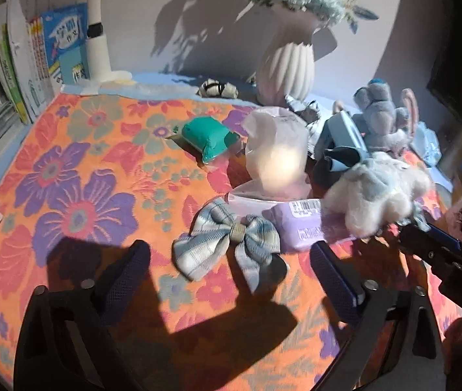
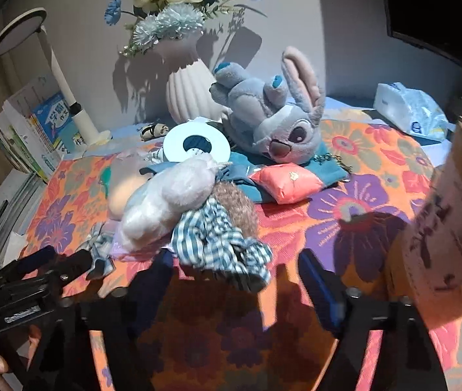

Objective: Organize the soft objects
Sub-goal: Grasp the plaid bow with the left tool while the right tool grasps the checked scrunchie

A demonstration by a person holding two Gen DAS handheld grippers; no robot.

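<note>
Spread wide and holding nothing, the left tongs (image 1: 231, 270) hover low over the flowered worktop (image 1: 77, 176), their dark blue pads (image 1: 336, 280) framing a pale plaid bow (image 1: 226, 244) that lies flat on the cloth just ahead of them. Touching the bow's far right edge sits a lilac wipes packet (image 1: 305, 224), and on that packet rests a white fluffy plush (image 1: 374, 195), part of a heap that also includes a brown fuzzy toy in a blue-checked dress (image 2: 221, 238). The right tongs (image 2: 240, 277) are also parted, the checked fabric hanging between and slightly over their near tips, though whether either pad actually touches it cannot be told. Behind the heap, a grey long-eared plush (image 2: 273, 114) lies on a teal pouch (image 2: 322, 163) beside a coral packet (image 2: 287, 184); a green wrapped bundle (image 1: 211, 140) and a translucent bag (image 1: 276, 156) stand farther back, near a ribbed white vase (image 1: 287, 65). A cardboard box (image 2: 442, 228) looms at the right edge of the right view, a likely destination, though that is only a guess. The step in hand appears to be picking up the bow with the left tongs. Done well, that means lowering squarely so both pads land either side of the central knot, closing gently on the knot rather than a floppy loop, and lifting straight up to avoid dragging the packet. The right tongs would best grip the doll's body, not loose cloth, so the stacked plush does not tumble.
</note>
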